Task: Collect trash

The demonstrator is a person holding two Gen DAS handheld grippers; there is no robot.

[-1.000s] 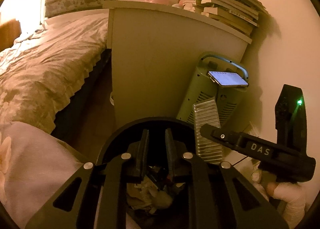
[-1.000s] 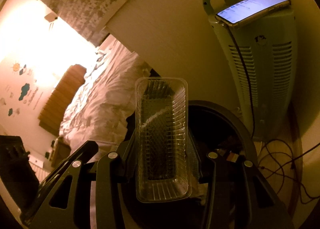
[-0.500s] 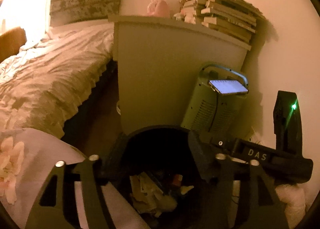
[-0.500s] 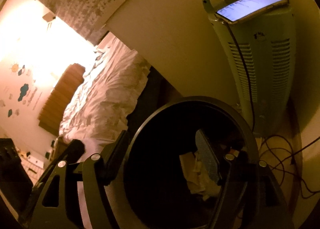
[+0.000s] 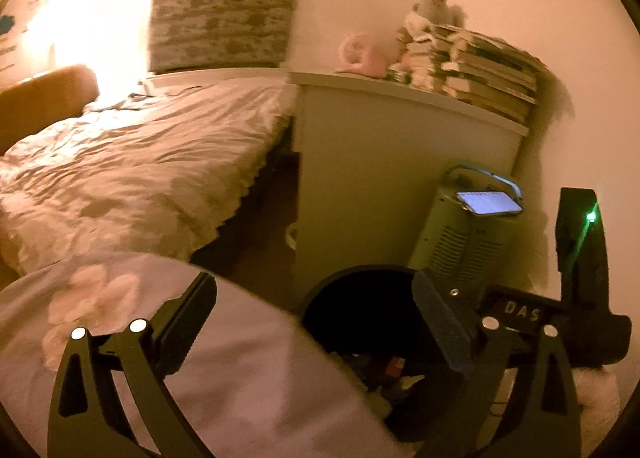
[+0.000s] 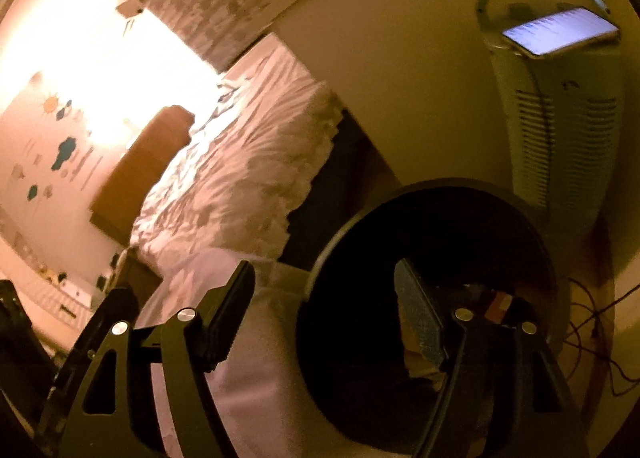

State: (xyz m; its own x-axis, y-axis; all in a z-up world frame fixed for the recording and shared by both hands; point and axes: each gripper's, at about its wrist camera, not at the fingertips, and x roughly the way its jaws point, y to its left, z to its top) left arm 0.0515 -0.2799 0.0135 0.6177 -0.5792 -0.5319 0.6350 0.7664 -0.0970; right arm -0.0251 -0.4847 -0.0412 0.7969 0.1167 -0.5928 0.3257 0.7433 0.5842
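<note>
A round black trash bin (image 5: pixel 360 278) stands on the floor beside the bed; it also shows in the right wrist view (image 6: pixel 460 194). Crumpled trash (image 5: pixel 394 372) lies inside it. My left gripper (image 5: pixel 316 308) is open and empty, up above the bin's left edge and the pale floral bedding (image 5: pixel 248 370). My right gripper (image 6: pixel 326 306) is open and empty, above the bin's near rim. The right gripper's body (image 5: pixel 576 298) shows at the right in the left wrist view. The clear plastic tray is not in sight.
A green heater (image 6: pixel 560 106) with a lit phone (image 6: pixel 560 30) on top stands behind the bin, cables (image 6: pixel 600 322) beside it. A white cabinet (image 5: pixel 392 178) carries stacked books (image 5: pixel 480 70). The bed (image 5: pixel 132 162) fills the left.
My right gripper opened and let go of the clear plastic tray over the bin. My left gripper opened too. Both have pulled up and back from the bin.
</note>
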